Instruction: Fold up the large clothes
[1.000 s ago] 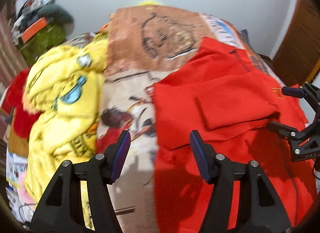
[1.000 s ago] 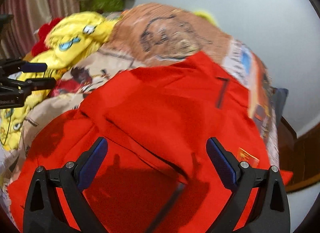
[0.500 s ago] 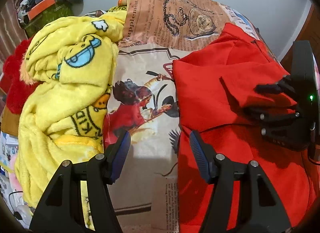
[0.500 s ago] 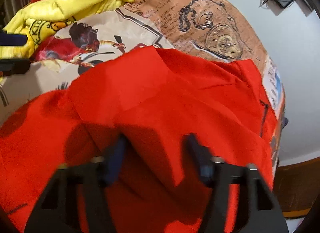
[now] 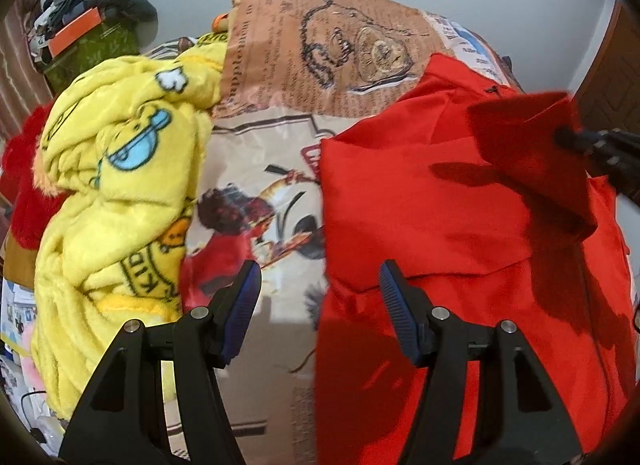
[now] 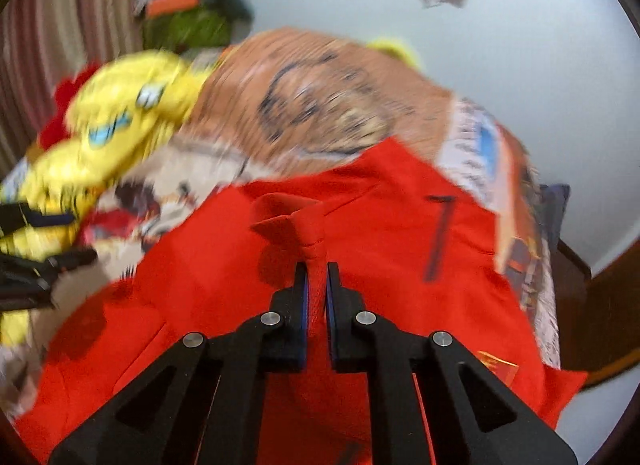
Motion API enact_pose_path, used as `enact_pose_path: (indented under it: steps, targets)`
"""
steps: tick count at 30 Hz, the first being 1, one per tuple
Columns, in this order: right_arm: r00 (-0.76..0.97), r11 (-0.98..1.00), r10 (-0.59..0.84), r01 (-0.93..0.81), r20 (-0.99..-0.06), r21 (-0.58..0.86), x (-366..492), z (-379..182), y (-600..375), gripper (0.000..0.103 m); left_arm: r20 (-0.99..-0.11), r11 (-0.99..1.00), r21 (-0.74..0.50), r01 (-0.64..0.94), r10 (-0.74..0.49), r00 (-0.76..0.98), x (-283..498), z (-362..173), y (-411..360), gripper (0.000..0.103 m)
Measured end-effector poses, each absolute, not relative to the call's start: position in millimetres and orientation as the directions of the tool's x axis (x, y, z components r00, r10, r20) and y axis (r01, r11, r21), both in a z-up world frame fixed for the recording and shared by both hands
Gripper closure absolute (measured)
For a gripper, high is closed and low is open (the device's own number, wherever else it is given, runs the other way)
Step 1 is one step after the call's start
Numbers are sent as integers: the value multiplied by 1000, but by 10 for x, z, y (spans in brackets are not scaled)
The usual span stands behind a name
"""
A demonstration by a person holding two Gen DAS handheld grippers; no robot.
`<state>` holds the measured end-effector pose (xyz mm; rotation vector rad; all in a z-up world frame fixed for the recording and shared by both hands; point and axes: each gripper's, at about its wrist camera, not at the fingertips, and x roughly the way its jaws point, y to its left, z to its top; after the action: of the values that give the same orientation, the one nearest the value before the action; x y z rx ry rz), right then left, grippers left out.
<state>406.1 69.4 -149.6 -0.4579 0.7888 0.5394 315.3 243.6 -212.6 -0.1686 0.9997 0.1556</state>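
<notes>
A large red garment [image 5: 420, 201] lies spread on the printed bedsheet [image 5: 280, 113], on the right half of the bed. My right gripper [image 6: 316, 265] is shut on a bunched fold of the red garment [image 6: 308, 233] and holds it lifted above the rest of the cloth. In the left wrist view that gripper [image 5: 600, 145] enters from the right edge with the raised red flap. My left gripper [image 5: 320, 281] is open and empty, low over the garment's left edge, where the cloth meets the sheet.
A crumpled yellow cartoon blanket [image 5: 120, 185] fills the bed's left side, with a red plush item [image 5: 24, 185] beyond it. A green bag with clutter [image 5: 88, 45] stands at the far left. A wooden door [image 5: 608, 77] is at the right.
My right gripper went from open to shut on a fold of the red garment and lifted it up. My left gripper stayed open and kept near the garment's left edge.
</notes>
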Motion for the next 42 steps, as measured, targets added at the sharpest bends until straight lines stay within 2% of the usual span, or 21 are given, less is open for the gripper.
enact_pose_path:
  steps: [6, 12, 22, 29, 34, 37, 39, 42]
  targets:
    - [646, 860, 308, -503, -698, -86, 4107, -1092, -11, 97, -849, 978, -74, -194, 40, 527, 3386, -2165, 2163, 43]
    - [661, 905, 279, -423, -697, -39, 4119, -1121, -551, 97, -870, 977, -95, -190, 11, 493, 3613, -2330, 1915, 43]
    - [584, 954, 241, -290, -776, 78, 4193, -1521, -1419, 97, -912, 963, -6, -268, 105, 397, 3786, -2757, 1868, 42]
    - [454, 951, 272, -259, -848, 166, 4217, -1941, -1685, 96, -913, 962, 4, -272, 115, 392, 3778, -2803, 1881, 42]
    - [411, 944, 288, -273, -865, 185, 4150, -2025, -1723, 96, -917, 963, 30, -268, 134, 376, 3749, -2803, 1891, 42]
    - [373, 943, 273, -287, -887, 169, 4099, -2032, -1718, 89, -918, 965, 57, -255, 151, 365, 3695, -2766, 1893, 42]
    - [342, 940, 265, -299, -902, 163, 4077, -2021, -1724, 78, -916, 968, 68, -242, 156, 368, 3647, -2711, 1880, 42]
    - [334, 934, 276, -315, -901, 170, 3999, -1931, -1781, 69, -912, 974, 60, -217, 142, 386, 3566, -2555, 1833, 42]
